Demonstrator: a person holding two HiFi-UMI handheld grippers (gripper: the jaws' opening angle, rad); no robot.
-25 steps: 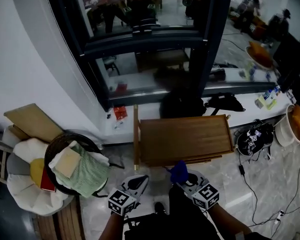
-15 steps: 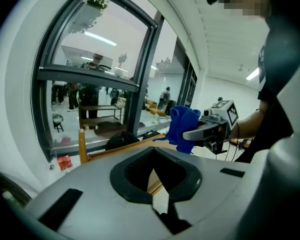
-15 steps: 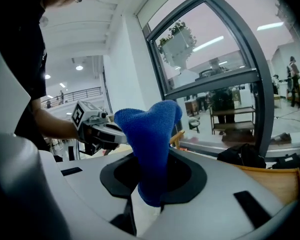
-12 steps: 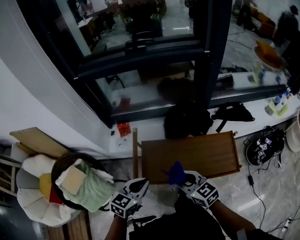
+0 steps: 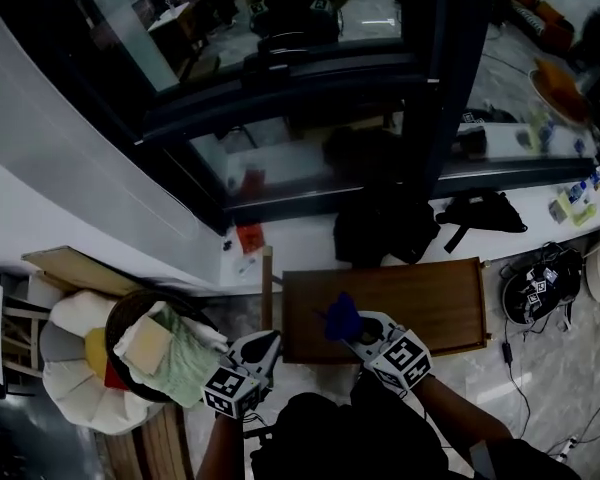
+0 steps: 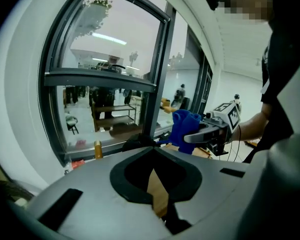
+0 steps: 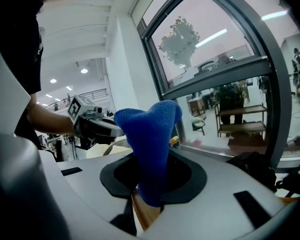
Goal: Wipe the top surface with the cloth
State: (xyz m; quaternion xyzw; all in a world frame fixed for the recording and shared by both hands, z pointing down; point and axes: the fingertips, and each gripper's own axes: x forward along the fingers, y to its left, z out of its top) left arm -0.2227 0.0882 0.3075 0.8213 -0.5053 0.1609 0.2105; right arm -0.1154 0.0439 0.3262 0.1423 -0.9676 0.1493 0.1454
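The bunched blue terry cloth (image 7: pixel 149 144) stands upright, its lower end pinched between the right gripper's (image 7: pixel 145 200) jaws. The rectangular brown wooden table (image 5: pixel 420 303) lies flat beneath those jaws, its near left part under them.

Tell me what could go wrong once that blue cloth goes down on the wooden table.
1. The blue cloth stands bunched above the right gripper, pinched only near its lower end. Dragged across the wooden table, it may slip out, or bare jaws may scrape the wood.
2. The left gripper, shut and empty, hangs beside the table's near left corner and could knock it.
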